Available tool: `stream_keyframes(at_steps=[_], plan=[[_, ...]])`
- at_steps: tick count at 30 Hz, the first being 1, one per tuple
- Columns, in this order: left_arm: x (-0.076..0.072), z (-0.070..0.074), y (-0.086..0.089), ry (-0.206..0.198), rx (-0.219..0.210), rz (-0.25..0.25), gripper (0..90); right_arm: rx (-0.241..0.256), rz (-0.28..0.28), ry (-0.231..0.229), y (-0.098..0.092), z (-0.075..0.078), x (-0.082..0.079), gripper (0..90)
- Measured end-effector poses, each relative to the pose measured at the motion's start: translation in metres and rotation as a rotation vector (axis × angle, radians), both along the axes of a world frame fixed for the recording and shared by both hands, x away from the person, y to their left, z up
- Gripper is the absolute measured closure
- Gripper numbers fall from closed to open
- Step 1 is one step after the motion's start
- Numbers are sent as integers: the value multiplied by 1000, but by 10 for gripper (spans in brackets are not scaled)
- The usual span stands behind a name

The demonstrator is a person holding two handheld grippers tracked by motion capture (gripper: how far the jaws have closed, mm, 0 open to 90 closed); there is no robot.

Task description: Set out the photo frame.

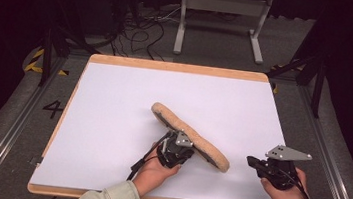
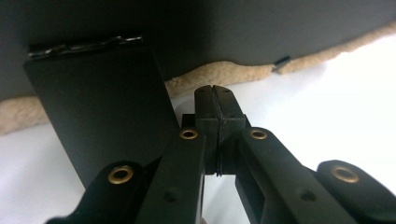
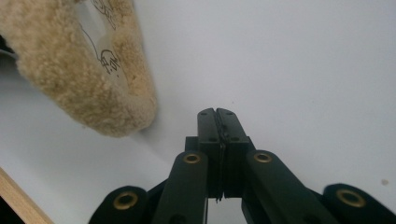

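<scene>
High view: fleece-edged frame (image 1: 190,136) is tilted up, propped by left gripper (image 1: 174,151), jaws pressed together; right gripper (image 1: 255,165), also pressed together, waits near right. Laying it flat remains, I judge.

Tan fleecy-rimmed pad (image 1: 188,135), tilted, mid-table

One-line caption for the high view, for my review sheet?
Left gripper tucked under a tilted fleece-rimmed pad on the white table; right gripper shut beside it.

Dark room; grey carpeted floor (image 1: 5,125); white metal frame (image 1: 222,19) beyond table, tangled cables (image 1: 139,32), yellow-black tape (image 1: 35,61).
</scene>
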State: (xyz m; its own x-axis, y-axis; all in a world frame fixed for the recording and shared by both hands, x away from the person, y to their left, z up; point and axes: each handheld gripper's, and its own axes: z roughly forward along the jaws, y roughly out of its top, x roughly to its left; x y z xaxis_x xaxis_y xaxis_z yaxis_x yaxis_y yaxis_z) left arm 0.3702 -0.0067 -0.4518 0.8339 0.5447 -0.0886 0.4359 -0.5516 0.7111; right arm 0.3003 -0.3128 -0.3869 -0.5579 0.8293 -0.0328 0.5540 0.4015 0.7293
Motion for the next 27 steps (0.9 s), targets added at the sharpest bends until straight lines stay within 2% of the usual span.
stream_keyframes(at_steps=[2,4,7,10,15,19,20,21,23,26,27], plan=[[4,0,4,-3,-6,15,900,-1,1,1,1,0,0,898],[8,0,8,11,-17,34,900,0,4,0,2,0,0,898],[12,0,13,40,-52,37,900,-1,11,1,5,-1,0,899],[11,1,14,41,-43,35,900,-11,29,4,11,-4,1,899],[4,2,19,55,-17,9,862,-28,76,8,30,-9,5,900],[-7,8,31,89,-8,-29,825,-48,124,27,47,-17,13,900],[-8,9,34,55,-2,-31,822,-58,137,38,51,-19,14,900],[-11,11,37,53,5,-41,820,-65,154,46,55,-21,16,900],[-17,12,44,67,11,-34,813,-77,193,79,62,-23,18,900],[-22,14,54,64,9,-28,810,-118,214,83,72,-23,19,900],[-24,15,58,80,6,-22,808,-116,224,98,74,-23,19,900]])
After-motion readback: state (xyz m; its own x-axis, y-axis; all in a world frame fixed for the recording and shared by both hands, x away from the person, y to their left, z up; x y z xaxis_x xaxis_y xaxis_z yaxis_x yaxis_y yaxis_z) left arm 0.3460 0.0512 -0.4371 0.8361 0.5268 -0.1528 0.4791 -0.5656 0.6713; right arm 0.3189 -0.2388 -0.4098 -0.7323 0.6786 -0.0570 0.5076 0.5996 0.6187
